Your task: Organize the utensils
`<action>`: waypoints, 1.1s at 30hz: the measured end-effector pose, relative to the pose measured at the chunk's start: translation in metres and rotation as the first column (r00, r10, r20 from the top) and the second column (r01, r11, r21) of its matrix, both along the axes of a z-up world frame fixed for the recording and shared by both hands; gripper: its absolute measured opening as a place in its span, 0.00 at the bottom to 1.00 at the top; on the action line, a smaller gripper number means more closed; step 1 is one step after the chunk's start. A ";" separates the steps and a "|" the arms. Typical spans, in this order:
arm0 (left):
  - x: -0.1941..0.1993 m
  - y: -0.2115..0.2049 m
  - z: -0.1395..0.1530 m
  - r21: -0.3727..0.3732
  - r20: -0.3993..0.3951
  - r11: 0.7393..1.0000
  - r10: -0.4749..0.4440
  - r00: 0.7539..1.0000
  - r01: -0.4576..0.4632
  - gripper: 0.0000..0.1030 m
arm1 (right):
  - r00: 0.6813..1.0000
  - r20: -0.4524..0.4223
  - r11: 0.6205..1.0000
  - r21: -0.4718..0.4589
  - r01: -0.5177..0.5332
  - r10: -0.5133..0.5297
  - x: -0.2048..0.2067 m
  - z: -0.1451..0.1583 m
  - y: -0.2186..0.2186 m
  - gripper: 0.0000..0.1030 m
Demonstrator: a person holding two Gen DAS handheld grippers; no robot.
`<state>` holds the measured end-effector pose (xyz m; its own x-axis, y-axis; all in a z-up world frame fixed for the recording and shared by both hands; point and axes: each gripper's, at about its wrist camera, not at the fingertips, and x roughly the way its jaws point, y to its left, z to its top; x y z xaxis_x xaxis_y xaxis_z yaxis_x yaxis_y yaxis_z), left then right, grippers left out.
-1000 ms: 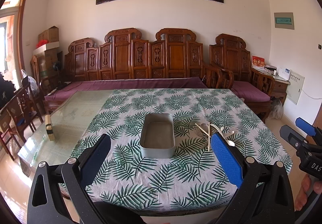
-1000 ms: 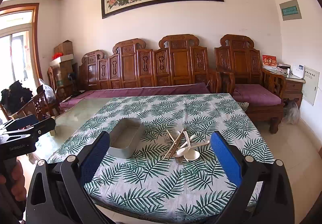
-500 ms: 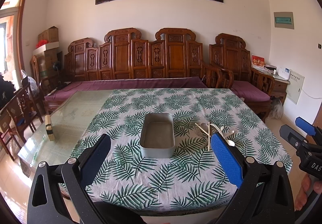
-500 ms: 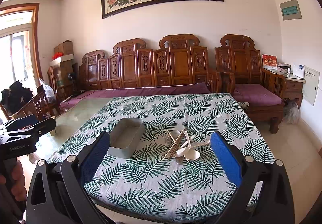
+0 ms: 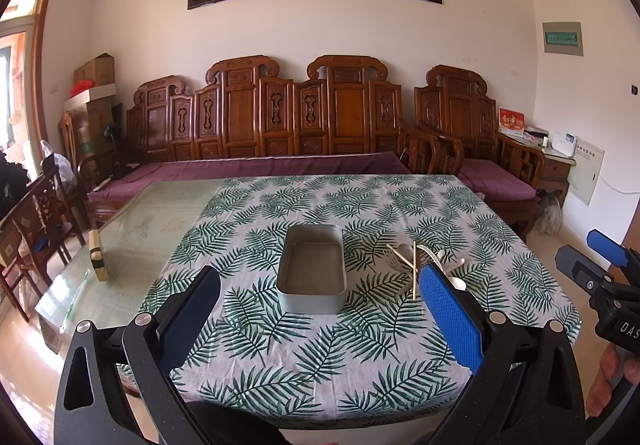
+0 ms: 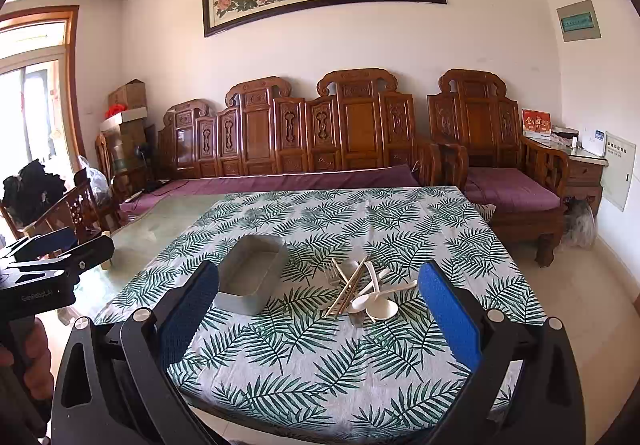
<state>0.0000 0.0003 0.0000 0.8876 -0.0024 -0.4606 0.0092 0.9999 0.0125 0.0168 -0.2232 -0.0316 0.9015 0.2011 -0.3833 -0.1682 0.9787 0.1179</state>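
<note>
Both the left gripper (image 5: 320, 313) and right gripper (image 6: 320, 309) are held wide apart, empty, near the grey tray (image 5: 312, 273) and piled utensils (image 6: 366, 291).

Both wrist cams sit off the table's near edge, raised, facing across the tablecloth (image 5: 320, 357) toward the sofa (image 6: 304, 133). Left cam sits further left, square on the tray (image 5: 312, 275); right cam sees it obliquely. Shared: tray, utensil pile (image 6: 362, 291), back wall.

Bright daylight from left doorway (image 6: 36, 101), sharp focus, fisheye-curved edges
</note>
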 end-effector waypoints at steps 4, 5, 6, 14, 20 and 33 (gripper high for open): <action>0.000 0.000 0.000 0.001 0.000 1.000 0.000 1.000 0.000 0.94 | 1.000 0.000 1.000 0.000 0.000 0.000 0.000 0.000 0.000 0.98; 0.000 0.000 0.000 0.001 -0.001 1.000 0.000 1.000 0.000 0.94 | 1.000 0.000 1.000 0.000 -0.001 0.001 0.000 0.000 0.000 0.98; 0.000 0.000 0.000 0.001 0.000 1.000 0.000 1.000 0.000 0.94 | 1.000 0.001 1.000 0.000 0.000 0.000 0.000 0.000 0.000 0.98; 0.000 0.000 0.000 0.001 0.001 1.000 0.000 1.000 0.000 0.94 | 1.000 0.001 1.000 0.000 0.000 0.000 0.000 0.000 0.000 0.98; 0.001 -0.004 0.000 0.001 0.002 1.000 -0.002 1.000 0.002 0.94 | 1.000 0.001 1.000 0.000 0.000 0.000 0.000 0.000 0.000 0.98; 0.001 -0.004 0.001 0.002 0.002 1.000 -0.001 1.000 0.001 0.94 | 1.000 0.001 1.000 0.001 0.000 0.000 0.000 0.000 -0.001 0.98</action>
<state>0.0008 -0.0039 0.0006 0.8885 -0.0026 -0.4588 0.0106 0.9998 0.0149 0.0165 -0.2237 -0.0316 0.9017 0.2014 -0.3826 -0.1682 0.9786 0.1187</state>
